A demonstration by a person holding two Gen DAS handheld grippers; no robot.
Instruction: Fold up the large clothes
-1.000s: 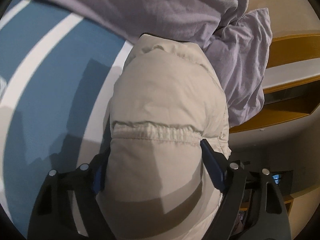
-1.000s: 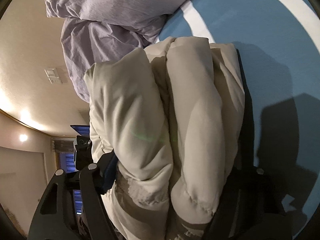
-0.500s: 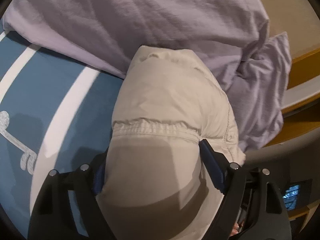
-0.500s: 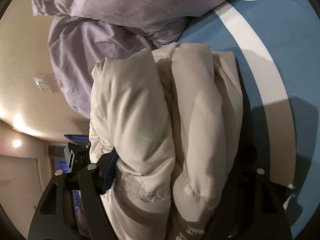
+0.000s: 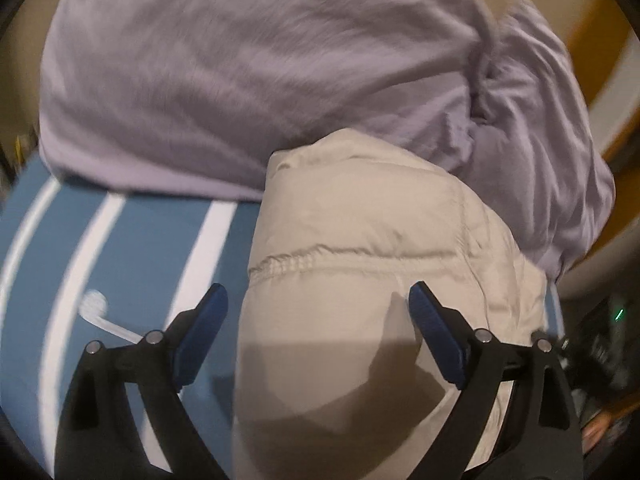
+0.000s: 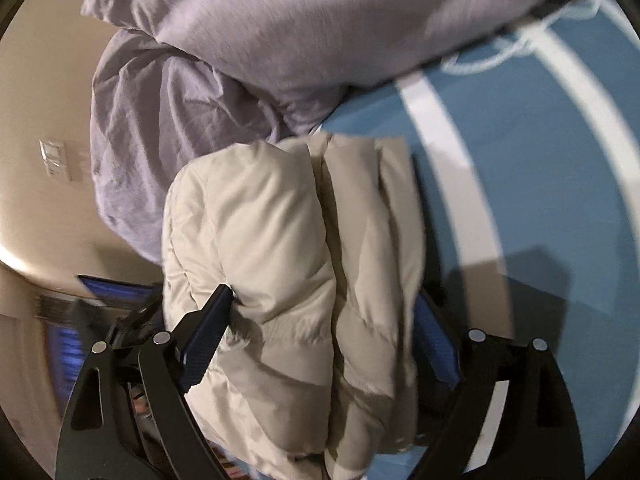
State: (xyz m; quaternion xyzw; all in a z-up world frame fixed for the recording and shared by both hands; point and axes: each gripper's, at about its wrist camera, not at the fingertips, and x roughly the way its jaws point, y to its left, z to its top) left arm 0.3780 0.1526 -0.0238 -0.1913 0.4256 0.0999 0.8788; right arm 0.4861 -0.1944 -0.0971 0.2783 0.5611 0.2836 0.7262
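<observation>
A beige puffer jacket (image 5: 360, 264) lies folded into a thick bundle on a blue bedspread with white stripes (image 5: 132, 248). My left gripper (image 5: 318, 312) is open; its left finger (image 5: 200, 332) stands clear of the jacket over the bedspread, and the right finger (image 5: 436, 336) rests against the fabric. In the right wrist view the jacket (image 6: 280, 264) shows as stacked padded layers. My right gripper (image 6: 324, 320) has its jaws wide, with both fingers pressed against the sides of the bundle.
A crumpled lilac duvet (image 5: 260, 80) lies just behind the jacket, also in the right wrist view (image 6: 248, 40). The beige wall carries a switch plate (image 6: 54, 160). Wooden shelving (image 5: 592, 76) is at the far right.
My left gripper has opened; its left finger now stands apart from the jacket. Both views have swung so the duvet fills more of the top.
</observation>
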